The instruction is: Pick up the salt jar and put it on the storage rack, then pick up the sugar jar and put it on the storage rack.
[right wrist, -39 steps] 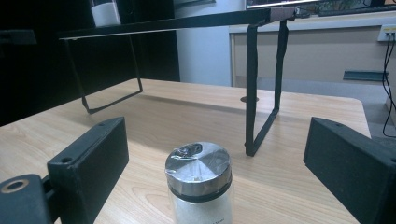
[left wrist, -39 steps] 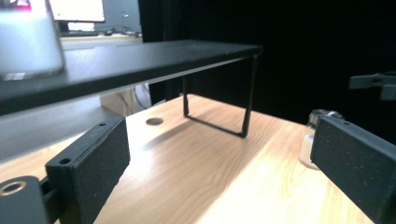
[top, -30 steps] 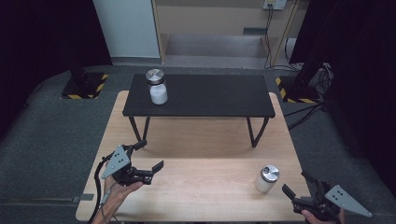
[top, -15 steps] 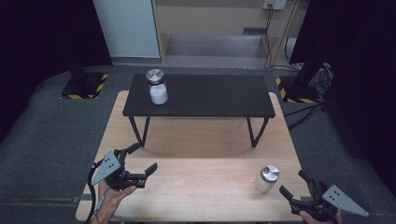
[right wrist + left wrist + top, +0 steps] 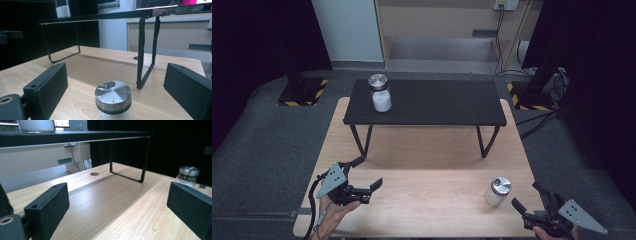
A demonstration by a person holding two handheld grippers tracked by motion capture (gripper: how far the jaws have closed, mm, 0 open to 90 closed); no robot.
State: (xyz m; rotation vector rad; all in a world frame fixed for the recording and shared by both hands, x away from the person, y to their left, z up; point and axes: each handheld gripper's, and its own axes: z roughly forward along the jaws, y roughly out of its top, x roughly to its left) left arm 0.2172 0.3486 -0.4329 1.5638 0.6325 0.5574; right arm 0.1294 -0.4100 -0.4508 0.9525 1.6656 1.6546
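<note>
Near jar [image 5: 498, 192]: stands upright on the wooden table [image 5: 427, 150], in front of the black shelf's [image 5: 427, 102] right leg, just ahead of the right gripper [image 5: 526, 197].
Right gripper: jaws spread and just widened further, the jar between them in the right gripper view, pads not touching.
Left gripper [image 5: 365, 173]: released, holding nothing, well left of the jar.
Far jar [image 5: 380, 93]: on the shelf's left end.
Risk: a jaw tip nudging the shiny lid [image 5: 113, 94] could topple the jar; a high pinch on the lid may slip.
</note>
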